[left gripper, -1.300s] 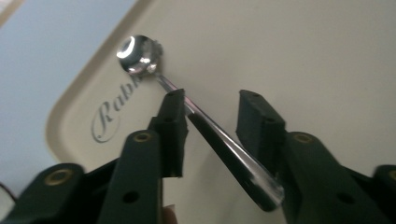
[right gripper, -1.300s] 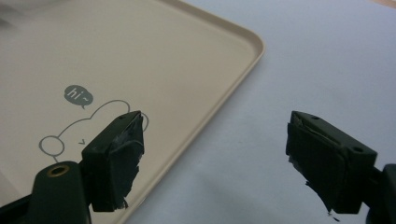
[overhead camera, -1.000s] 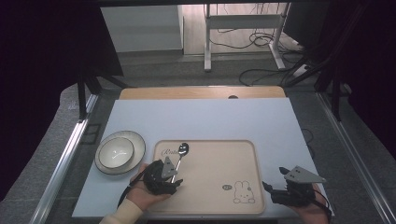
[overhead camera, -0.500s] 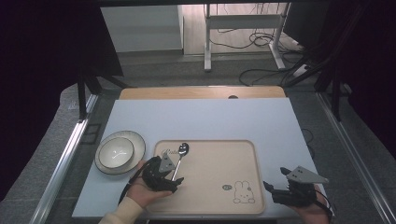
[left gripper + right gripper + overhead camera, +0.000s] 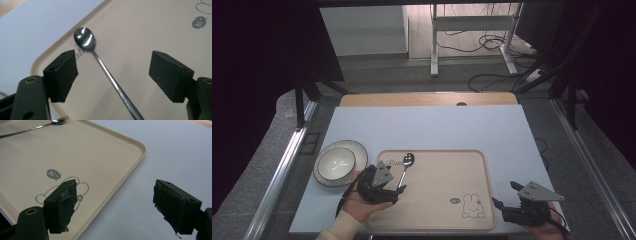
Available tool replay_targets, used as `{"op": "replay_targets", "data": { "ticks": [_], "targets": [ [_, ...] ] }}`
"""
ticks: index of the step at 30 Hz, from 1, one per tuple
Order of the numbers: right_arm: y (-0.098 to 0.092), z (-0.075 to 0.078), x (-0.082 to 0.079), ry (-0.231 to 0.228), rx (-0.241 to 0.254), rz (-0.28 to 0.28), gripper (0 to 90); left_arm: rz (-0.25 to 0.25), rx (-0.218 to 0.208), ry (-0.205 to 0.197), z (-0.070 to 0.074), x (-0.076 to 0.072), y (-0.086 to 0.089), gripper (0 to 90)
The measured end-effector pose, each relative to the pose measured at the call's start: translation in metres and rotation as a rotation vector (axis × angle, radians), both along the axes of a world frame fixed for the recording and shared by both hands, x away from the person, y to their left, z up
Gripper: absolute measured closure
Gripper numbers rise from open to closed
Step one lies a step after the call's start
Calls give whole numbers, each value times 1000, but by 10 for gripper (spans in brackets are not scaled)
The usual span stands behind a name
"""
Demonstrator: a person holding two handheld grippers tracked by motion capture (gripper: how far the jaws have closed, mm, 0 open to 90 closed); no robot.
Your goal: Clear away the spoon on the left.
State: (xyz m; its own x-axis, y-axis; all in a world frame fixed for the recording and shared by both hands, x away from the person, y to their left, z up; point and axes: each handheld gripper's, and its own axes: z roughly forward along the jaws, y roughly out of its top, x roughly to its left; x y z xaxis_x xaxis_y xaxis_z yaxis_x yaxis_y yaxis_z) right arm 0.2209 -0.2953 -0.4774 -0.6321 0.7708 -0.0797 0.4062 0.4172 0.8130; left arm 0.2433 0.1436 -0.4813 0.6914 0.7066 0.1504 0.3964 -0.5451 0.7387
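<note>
Steel catches the light on the spoon (image 5: pixel 86 41), which lies flat on the beige tray (image 5: pixel 437 210) near its far left corner, bowl pointing away from the person and handle running back toward the left gripper (image 5: pixel 388 186). From the left gripper view the thin handle passes between the two black jaws without touching either pad; the jaws have just been opening and now stand wide apart, holding nothing. That close view also picks out the bright reflection in the spoon's bowl and a small grey "hi" speech bubble (image 5: pixel 199 22) printed on the tray.

In the high view the wider layout appears: the tray sits on a pale blue table (image 5: pixel 432 127), and a white bowl on a plate (image 5: pixel 337 162) rests just beside the tray's left edge, next to the left hand (image 5: pixel 357 205).

At the near right corner of the tray sits the right gripper (image 5: pixel 507 207), its jaws spread wide with nothing between them. In the right gripper view, one jaw hangs over the printed rabbit (image 5: pixel 80 188) and the other over bare table, with the spoon at the top left edge.
</note>
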Motion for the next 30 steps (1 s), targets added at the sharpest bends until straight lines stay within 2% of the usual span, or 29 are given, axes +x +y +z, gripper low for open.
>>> {"op": "replay_targets", "data": {
  "ticks": [3, 6, 9, 12, 17, 19, 23, 30],
  "targets": [
    [-2, 3, -1, -6, 23, -20, 199, 21, 5, -37, 7, -10, 11, 218],
    [-1, 1, -1, 4, 31, -27, 200, 43, -10, -41, 9, -18, 23, 218],
    [0, 2, -1, -5, 17, -19, 200, 76, -35, -35, 8, -26, 34, 220],
    [0, 0, 2, 3, 12, -21, 200, 93, -30, -43, 5, -35, 44, 224],
    [1, -5, 7, 22, -1, -15, 200, 120, -42, -14, -1, -43, 58, 228],
    [2, -5, 7, 22, 0, -17, 200, 127, -37, -14, -1, -46, 60, 229],
    [2, -6, 7, 22, -7, -14, 200, 145, -56, -16, -1, -51, 62, 229],
    [4, -5, 9, 18, -12, -13, 200, 149, -64, -7, -4, -48, 61, 234]
  ]
}}
